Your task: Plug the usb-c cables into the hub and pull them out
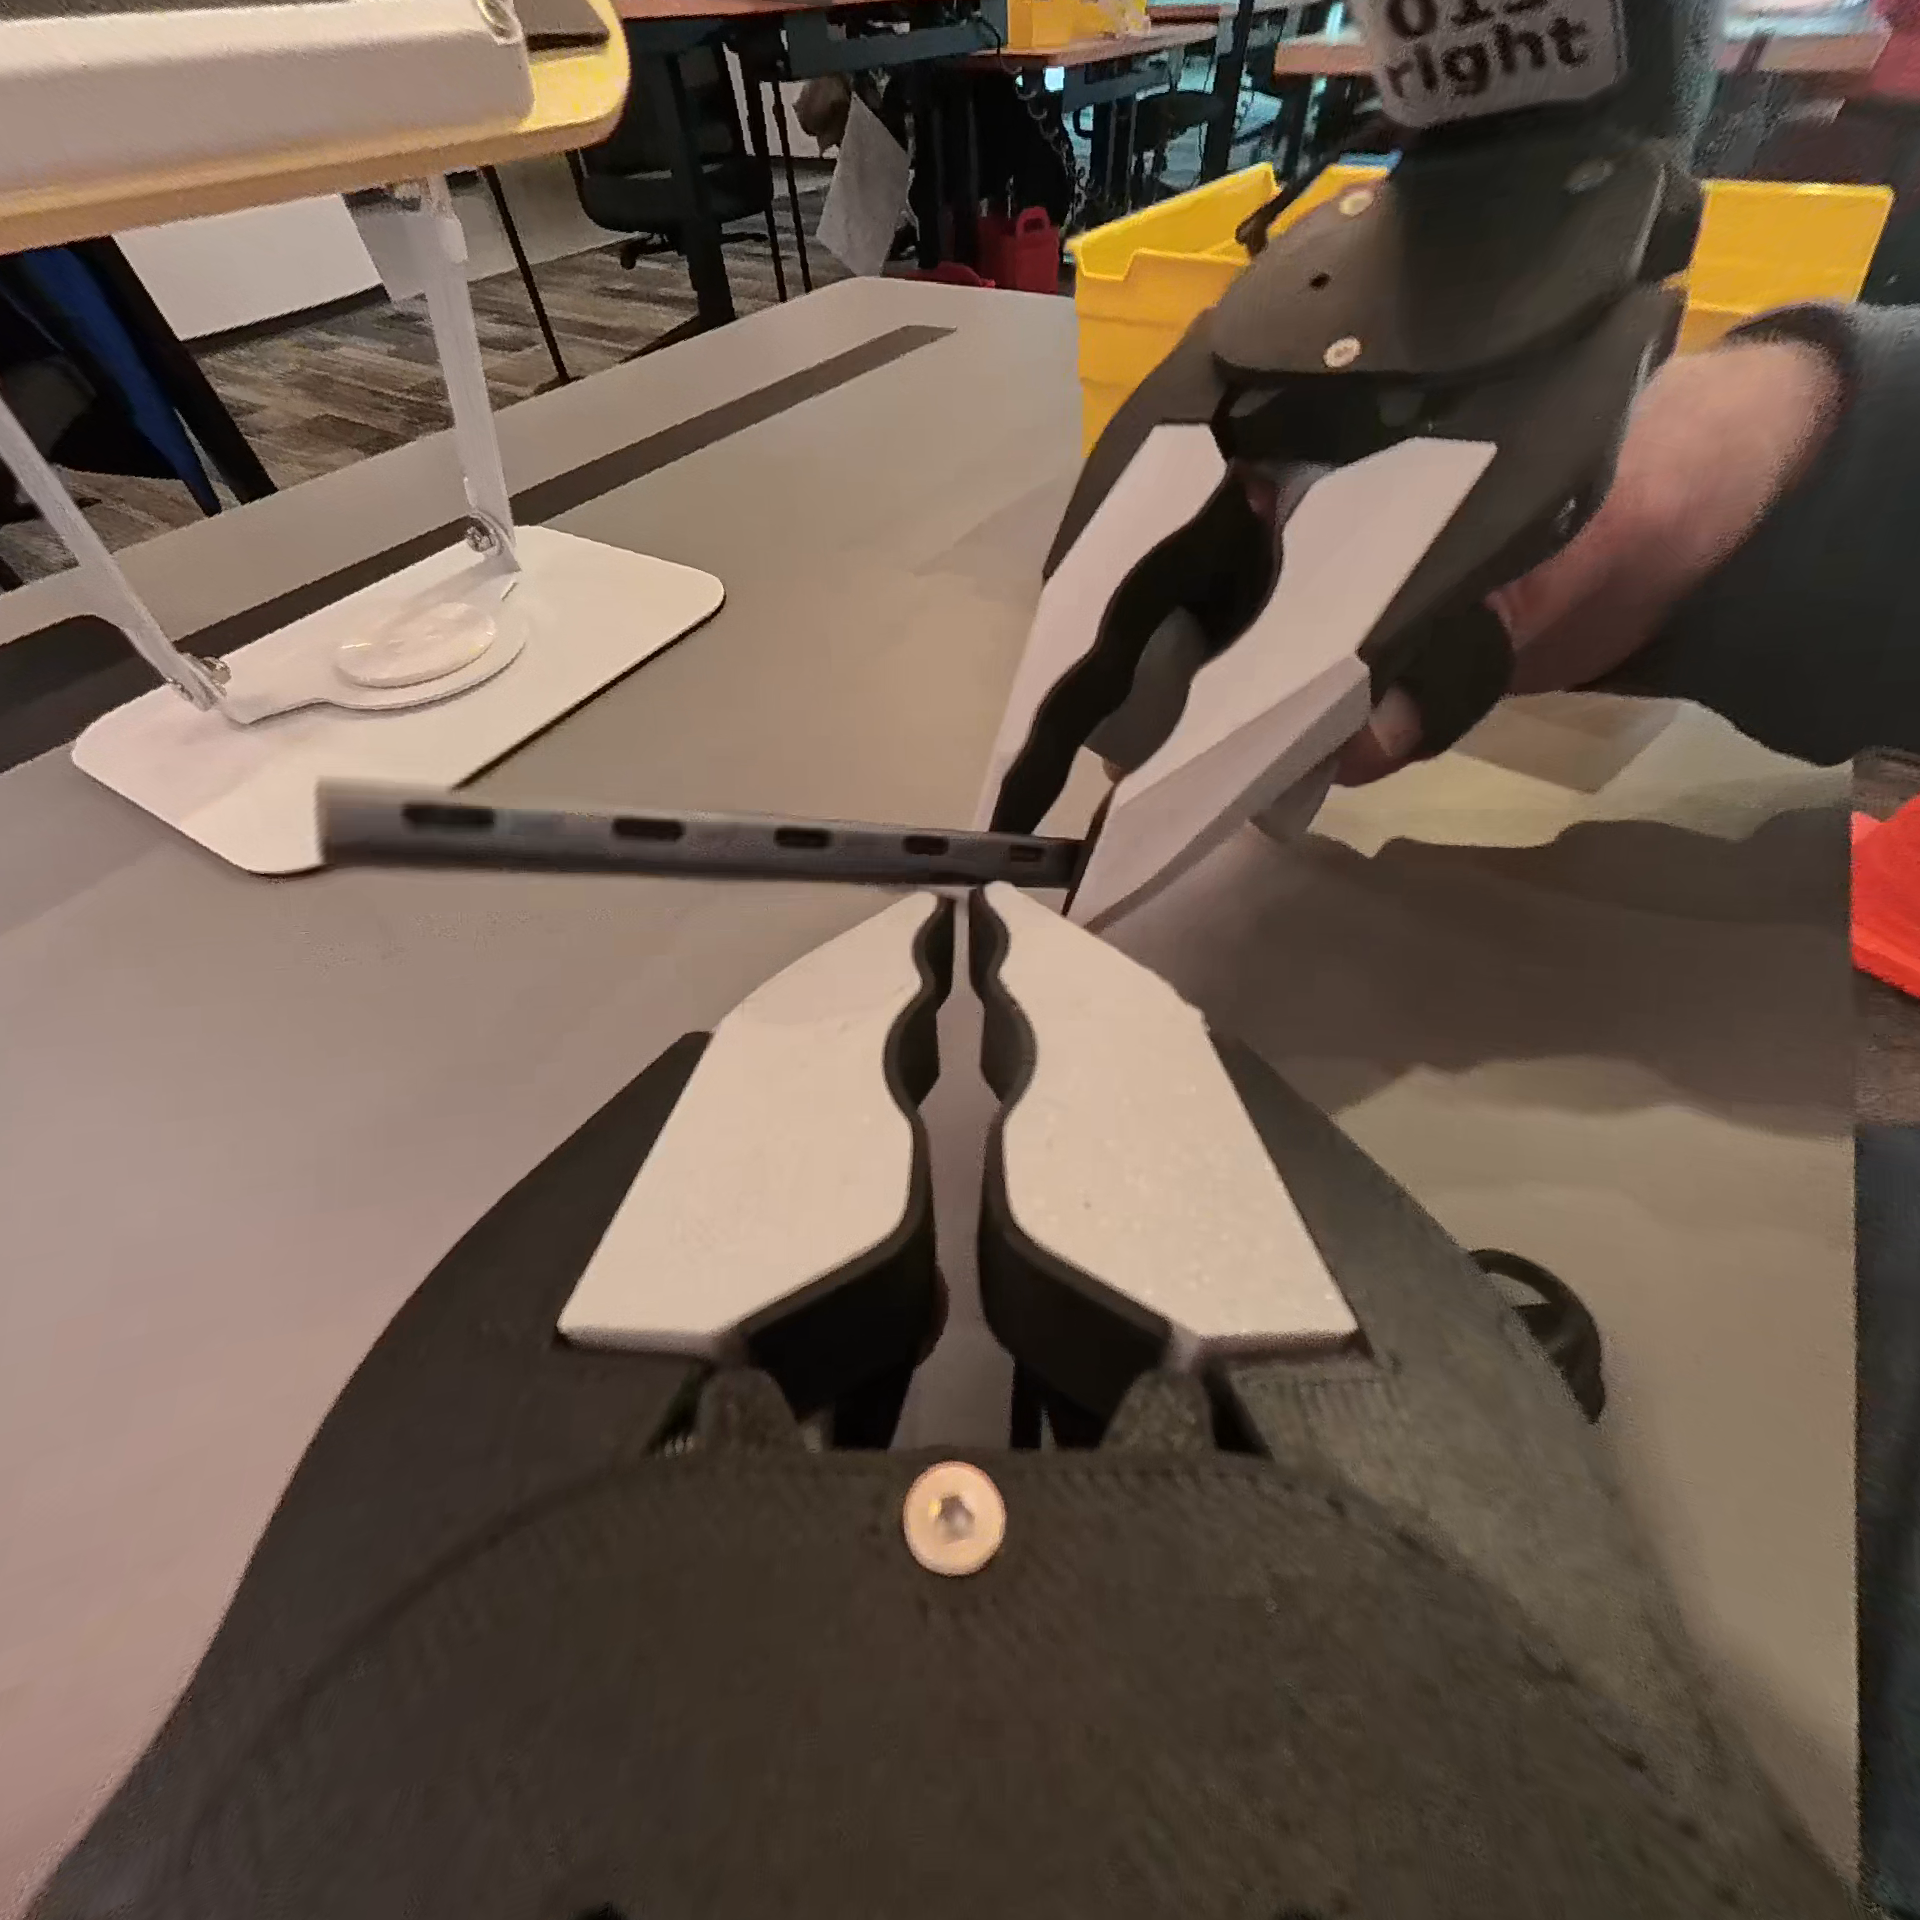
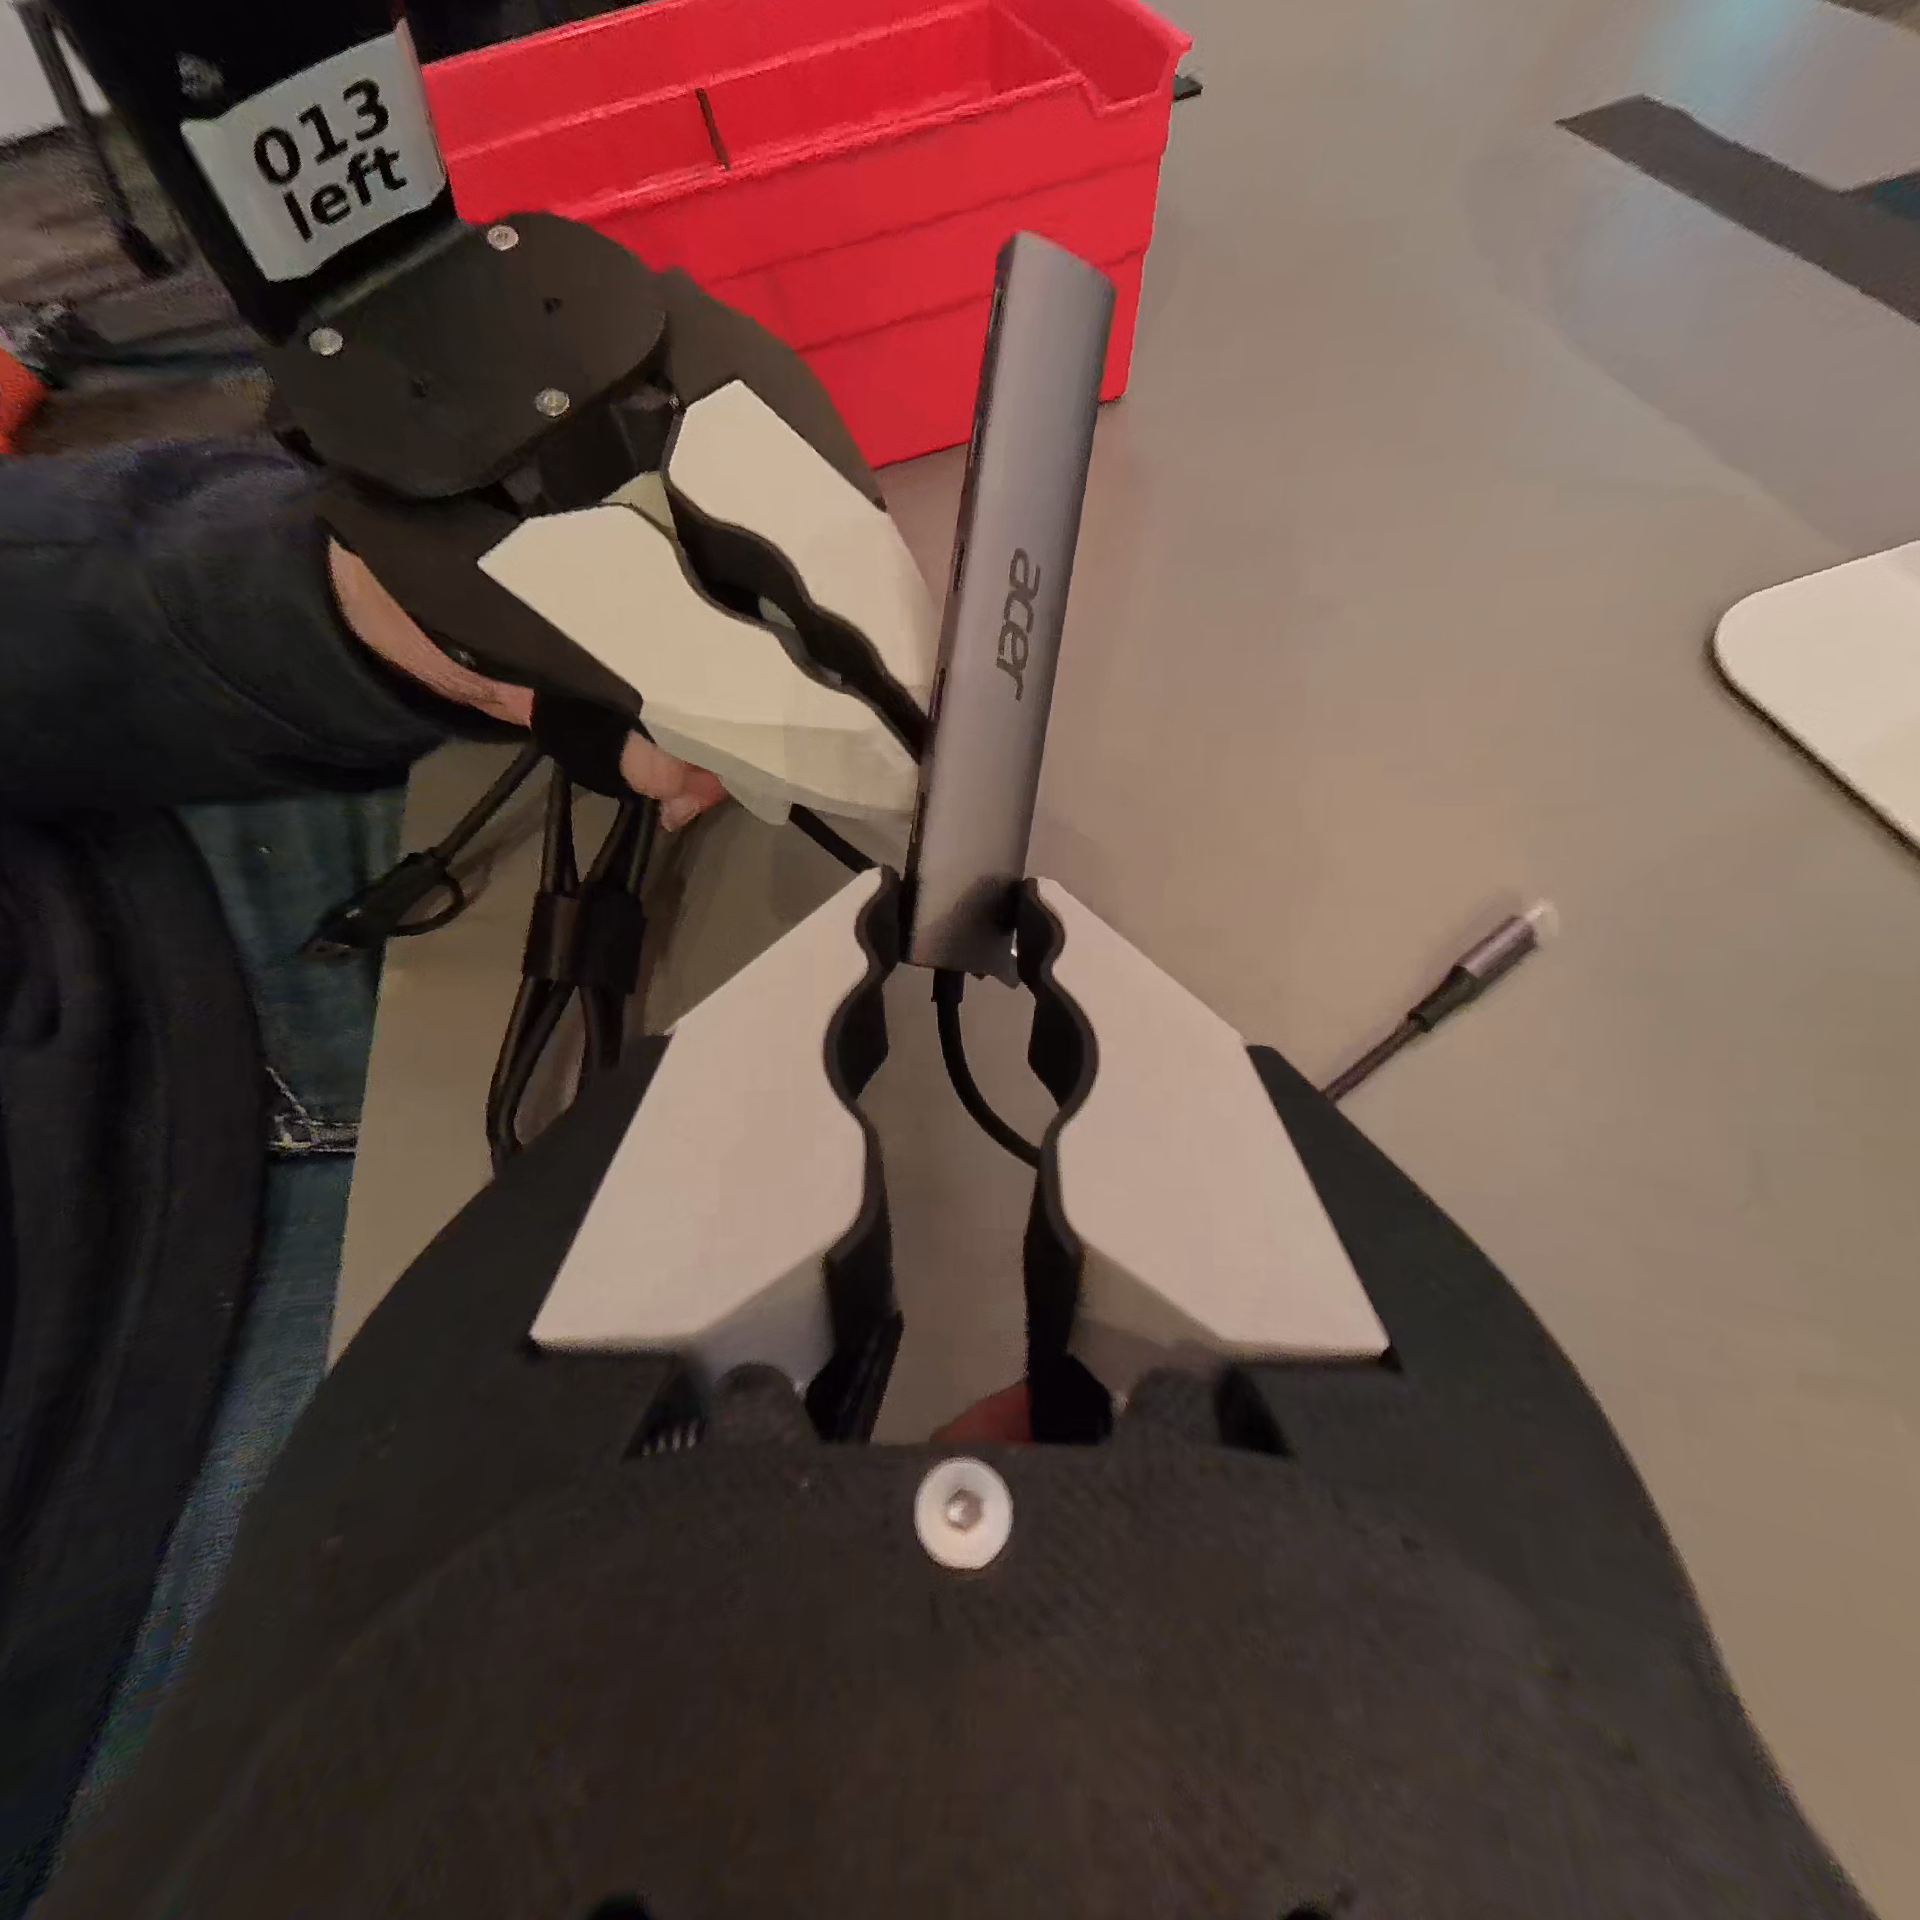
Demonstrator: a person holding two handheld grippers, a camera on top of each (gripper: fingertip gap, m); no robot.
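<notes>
The right tool (image 2: 956, 914) pinches the hub's (image 2: 1013, 582) near end, holding it above the worktop (image 2: 1455, 520), its long axis pointing away, while the left tool (image 1: 964, 906), pressed nearly together and perhaps holding a cable, meets its ported side.

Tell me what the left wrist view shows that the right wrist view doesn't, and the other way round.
Only the left wrist view shows the hub's row of ports, a white stand behind it and yellow bins.

Only the right wrist view shows the red bin, a loose cable plug lying on the table, and bundled black cables under the left gripper.

Both show the grey hub held at one end by the right gripper, and the grey table.
</notes>
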